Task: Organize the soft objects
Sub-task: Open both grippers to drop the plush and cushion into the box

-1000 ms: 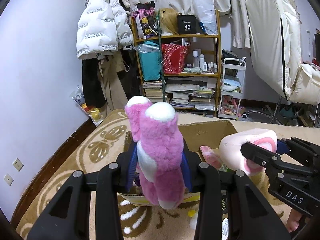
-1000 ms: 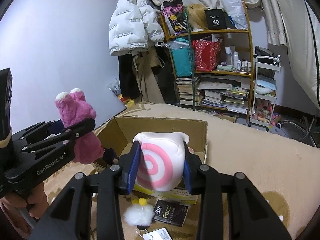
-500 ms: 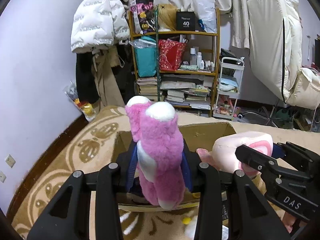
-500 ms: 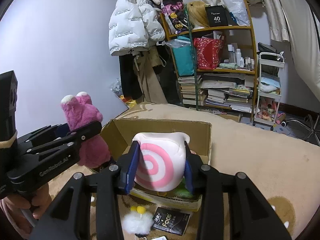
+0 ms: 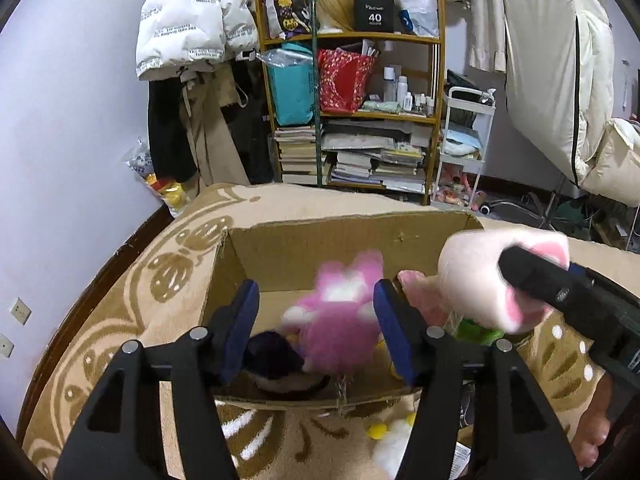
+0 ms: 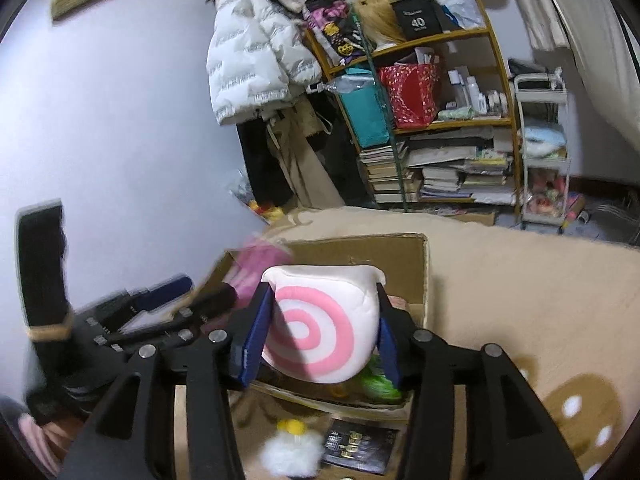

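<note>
Over cardboard box (image 5: 340, 240): my left tongs (image 5: 316, 326) opening, pads clear of pink plush bear (image 5: 340, 320), which is blurred between them inside box. My right tongs (image 6: 320, 332) opening too; white cushion with pink rings (image 6: 320, 328) between pads above box's near edge, contact unclear. Box sits on beige rug (image 6: 520, 280).

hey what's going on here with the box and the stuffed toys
A person is packing soft toys into a cardboard box using two handheld grippers. The left gripper is opening, and the blurred pink plush has dropped free between its pads. The right gripper is opening too, the pink-and-white target plush between its pads.
</note>
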Demonstrator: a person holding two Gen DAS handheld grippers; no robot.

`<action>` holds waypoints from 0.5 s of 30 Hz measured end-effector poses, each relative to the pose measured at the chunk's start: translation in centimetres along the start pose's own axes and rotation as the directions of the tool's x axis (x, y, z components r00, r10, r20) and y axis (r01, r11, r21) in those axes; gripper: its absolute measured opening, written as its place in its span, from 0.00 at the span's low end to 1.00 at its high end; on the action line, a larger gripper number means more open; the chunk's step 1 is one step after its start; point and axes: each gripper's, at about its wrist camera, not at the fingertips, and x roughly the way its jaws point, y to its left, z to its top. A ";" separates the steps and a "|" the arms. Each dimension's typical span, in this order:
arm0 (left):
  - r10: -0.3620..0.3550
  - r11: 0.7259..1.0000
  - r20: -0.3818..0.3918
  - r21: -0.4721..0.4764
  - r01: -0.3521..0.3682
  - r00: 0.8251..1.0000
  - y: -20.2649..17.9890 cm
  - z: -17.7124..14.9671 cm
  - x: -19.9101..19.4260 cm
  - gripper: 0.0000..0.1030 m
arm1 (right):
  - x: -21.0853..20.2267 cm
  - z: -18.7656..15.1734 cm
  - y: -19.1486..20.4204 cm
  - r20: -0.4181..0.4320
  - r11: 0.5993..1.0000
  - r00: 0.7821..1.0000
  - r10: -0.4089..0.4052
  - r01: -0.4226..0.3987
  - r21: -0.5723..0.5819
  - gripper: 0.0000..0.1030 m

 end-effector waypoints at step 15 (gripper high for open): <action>0.060 0.998 -0.026 0.025 -0.059 0.998 0.5 -0.8 -1.0 0.81 | 1.3 0.1 1.0 -0.013 1.000 1.000 0.009 -0.010 -0.023 0.57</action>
